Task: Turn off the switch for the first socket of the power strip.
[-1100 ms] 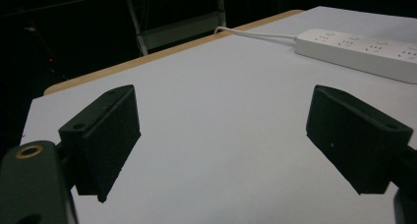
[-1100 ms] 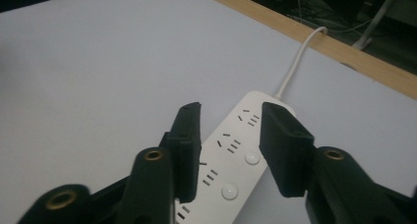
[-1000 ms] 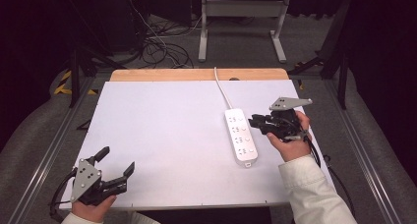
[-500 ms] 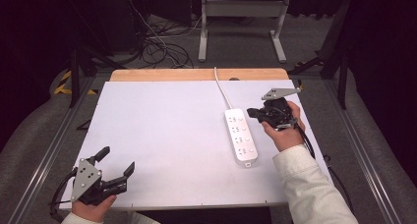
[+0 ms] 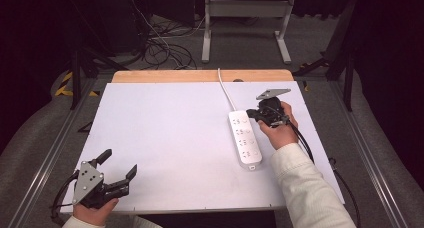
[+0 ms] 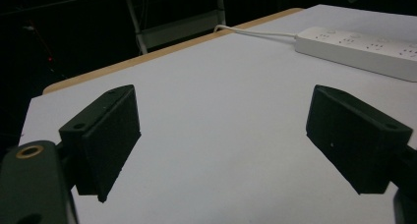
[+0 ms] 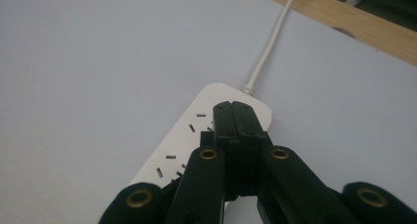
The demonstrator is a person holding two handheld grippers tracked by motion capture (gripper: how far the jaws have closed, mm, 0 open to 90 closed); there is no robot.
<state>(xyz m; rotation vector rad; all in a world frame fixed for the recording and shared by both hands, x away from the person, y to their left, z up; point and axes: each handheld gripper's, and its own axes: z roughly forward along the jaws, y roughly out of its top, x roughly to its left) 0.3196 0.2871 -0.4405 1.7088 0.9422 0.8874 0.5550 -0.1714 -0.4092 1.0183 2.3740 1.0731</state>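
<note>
right gripper (image 5: 256,116) sits over the cord end of the white power strip (image 5: 245,138), jaws pressed together with nothing between them; in the right gripper view (image 7: 233,108) the closed tips lie over the strip's (image 7: 196,140) top face near the corner where the white cable (image 7: 269,42) leaves it, whether they touch the surface i cannot tell. the strip runs back under and to the left of that gripper, socket slots visible alongside the jaws, and the cable (image 5: 226,90) runs ahead of the tips toward the wooden table edge (image 5: 200,76). the right hand (image 5: 279,130) wraps the gripper body, grey three-cornered plate on top, light sleeve (image 5: 307,188) trailing toward the near edge. left gripper (image 5: 119,169) is well apart from all that, at the near-left corner of the white tabletop (image 5: 165,133), held in the left hand (image 5: 92,213). its jaws stand wide apart, nothing in the gap; in the left gripper view (image 6: 221,135) bare white surface lies between and ahead of them, with the power strip (image 6: 364,49) far ahead and off to the right, its cable (image 6: 255,33) leading left toward the wooden edge. dark floor with loose cables (image 5: 160,48) and a metal frame leg (image 5: 245,18) lie beyond the table.
</note>
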